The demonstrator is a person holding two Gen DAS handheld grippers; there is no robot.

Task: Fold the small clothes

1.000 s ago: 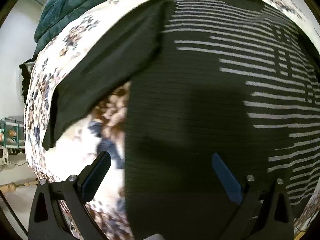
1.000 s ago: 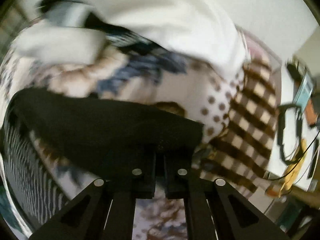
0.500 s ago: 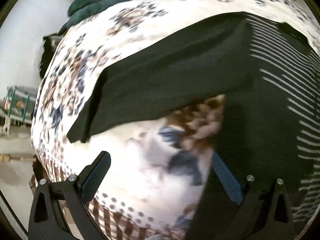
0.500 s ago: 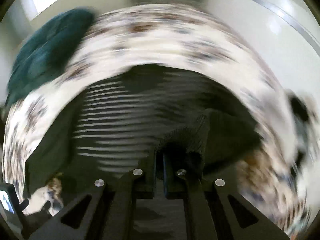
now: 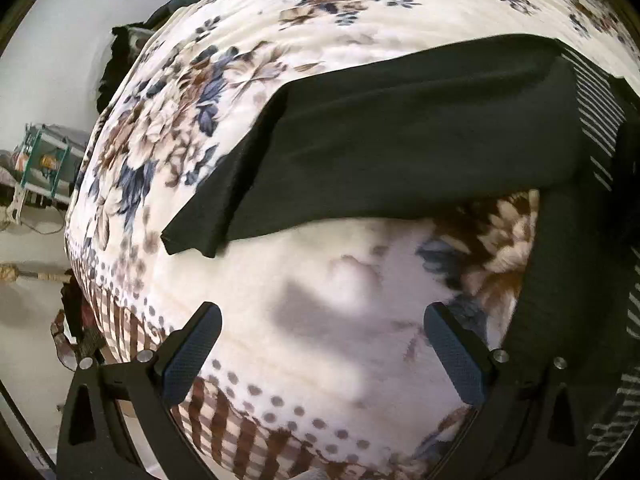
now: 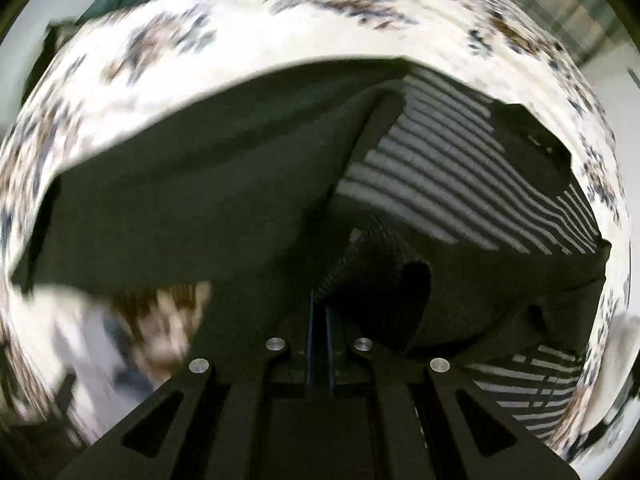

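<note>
Floral bedspread (image 5: 304, 92) on bed; black striped garment (image 5: 420, 140) lying on it.

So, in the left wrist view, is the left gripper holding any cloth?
No: the left gripper stands open over the bare floral blanket.

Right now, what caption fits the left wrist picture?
Open left tool hovers over the floral blanket, beside the dark sleeve of a striped shirt.

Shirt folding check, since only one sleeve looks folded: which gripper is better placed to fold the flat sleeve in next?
Probably left. The left gripper is open over the blanket near the flat sleeve; the right gripper is shut on shirt fabric.
</note>
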